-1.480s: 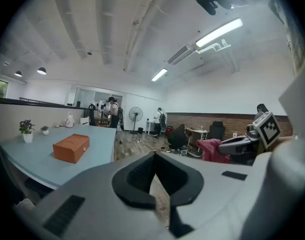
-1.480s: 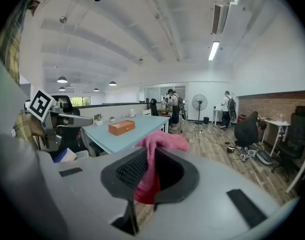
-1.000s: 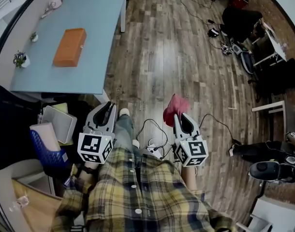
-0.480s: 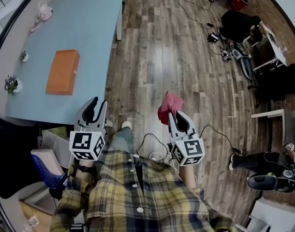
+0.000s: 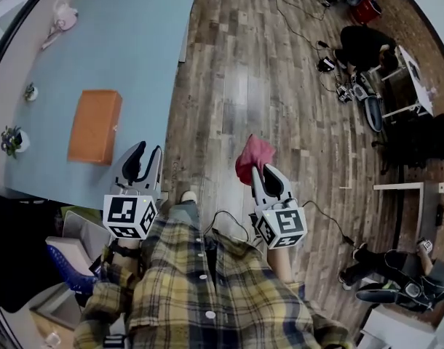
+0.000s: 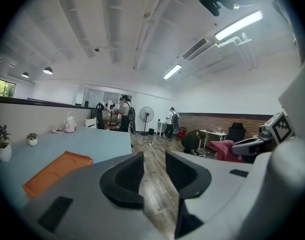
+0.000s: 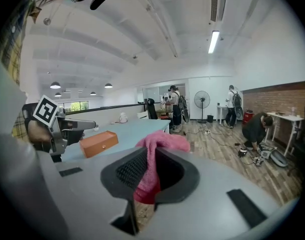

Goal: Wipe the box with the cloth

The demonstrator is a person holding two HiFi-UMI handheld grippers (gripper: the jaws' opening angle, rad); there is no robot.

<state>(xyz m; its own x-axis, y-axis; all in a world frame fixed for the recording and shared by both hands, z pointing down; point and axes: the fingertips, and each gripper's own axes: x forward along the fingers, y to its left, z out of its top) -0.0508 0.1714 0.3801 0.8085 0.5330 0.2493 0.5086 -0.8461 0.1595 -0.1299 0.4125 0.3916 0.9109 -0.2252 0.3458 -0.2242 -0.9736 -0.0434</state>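
The orange box (image 5: 95,126) lies on the light blue table (image 5: 142,42), ahead and left of my left gripper (image 5: 144,158). That gripper hangs over the table's near edge, and its jaws have just been opening with nothing between them. The left gripper view shows the open left gripper (image 6: 154,170) with the box (image 6: 55,171) low at the left. My right gripper (image 5: 262,171) is over the wooden floor, shut on the pink cloth (image 5: 253,157). In the right gripper view the cloth (image 7: 160,144) hangs bunched between the pads, and the box (image 7: 98,142) is to the left.
Two small potted plants (image 5: 11,140) and a pink object (image 5: 58,17) stand along the table's far left side. A blue basket (image 5: 69,257) sits under the near edge. Cables (image 5: 295,13) trail over the floor, where a person (image 5: 364,42) crouches near desks at the right.
Both grippers have moved forward toward the table, so the box now lies nearer to the left one. The left jaws stand wider apart. The cloth stays in the right gripper.
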